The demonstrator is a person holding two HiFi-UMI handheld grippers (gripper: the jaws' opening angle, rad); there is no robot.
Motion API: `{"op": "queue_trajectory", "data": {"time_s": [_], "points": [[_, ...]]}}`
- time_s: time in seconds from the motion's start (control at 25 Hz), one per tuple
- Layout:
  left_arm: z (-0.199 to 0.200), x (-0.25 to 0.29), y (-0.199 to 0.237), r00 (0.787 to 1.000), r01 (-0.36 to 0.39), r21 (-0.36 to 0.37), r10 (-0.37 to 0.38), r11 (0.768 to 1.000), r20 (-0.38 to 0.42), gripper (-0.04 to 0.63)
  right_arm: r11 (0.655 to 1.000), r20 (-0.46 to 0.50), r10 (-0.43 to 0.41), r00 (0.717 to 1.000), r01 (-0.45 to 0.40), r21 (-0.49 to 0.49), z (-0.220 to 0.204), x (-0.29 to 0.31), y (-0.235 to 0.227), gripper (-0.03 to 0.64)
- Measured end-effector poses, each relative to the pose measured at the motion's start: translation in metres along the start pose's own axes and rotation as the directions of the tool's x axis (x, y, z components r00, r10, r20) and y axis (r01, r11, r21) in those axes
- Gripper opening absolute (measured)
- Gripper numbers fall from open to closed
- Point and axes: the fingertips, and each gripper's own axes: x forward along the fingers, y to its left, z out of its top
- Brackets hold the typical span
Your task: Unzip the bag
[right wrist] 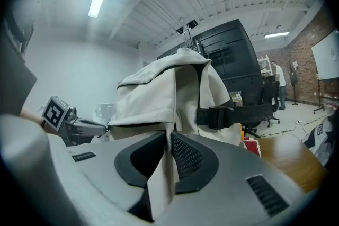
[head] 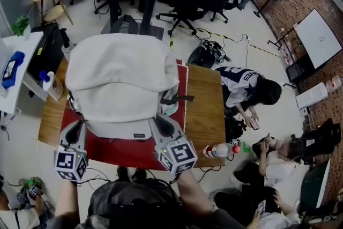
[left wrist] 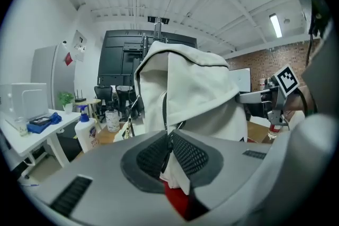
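A white backpack (head: pixel 120 83) stands upright on a red mat (head: pixel 123 152) on the wooden table (head: pixel 206 110). My left gripper (head: pixel 75 129) is at the bag's near left bottom corner. In the left gripper view the bag (left wrist: pixel 193 87) rises just ahead, and my left gripper (left wrist: pixel 169 148) has its jaws nearly together, pinching white fabric and a dark seam line. My right gripper (head: pixel 165 126) is at the near right bottom corner. In the right gripper view a fold of the bag (right wrist: pixel 153 92) runs between the close-set jaws of my right gripper (right wrist: pixel 170 153). A black strap buckle (right wrist: pixel 217 116) hangs on the bag's side.
A plastic bottle (head: pixel 218 150) lies at the table's near right edge. A soap dispenser (head: pixel 51 84) stands at the left edge, and in the left gripper view the dispenser (left wrist: pixel 86 132) is beside a cup (left wrist: pixel 112 120). People (head: pixel 252 91) sit on the floor to the right. Office chairs (head: pixel 185 13) stand behind.
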Motion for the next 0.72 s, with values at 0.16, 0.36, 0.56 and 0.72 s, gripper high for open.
{"op": "queue_trajectory", "data": {"time_s": [0.16,0.36,0.56,0.72], "points": [[0.001,-0.002,-0.004,1.0,-0.011,0.005,0.011,1.0,0.005,0.097,1.0,-0.025,0.005,1.0,-0.005,0.001,-0.006,-0.002,0.002,0.124],[0.005,-0.006,-0.008,1.0,-0.015,0.007,0.014,1.0,0.026,0.17,1.0,-0.044,0.014,0.999,-0.014,-0.005,-0.013,-0.005,0.011,0.172],[0.002,-0.01,-0.011,1.0,-0.008,-0.003,0.008,1.0,0.011,0.216,1.0,-0.046,0.008,0.999,-0.009,-0.012,-0.014,-0.01,0.012,0.197],[0.016,-0.017,-0.02,1.0,0.01,-0.01,-0.009,1.0,0.026,0.216,1.0,-0.027,-0.007,1.0,0.007,0.02,-0.01,-0.014,0.01,0.206]]}}
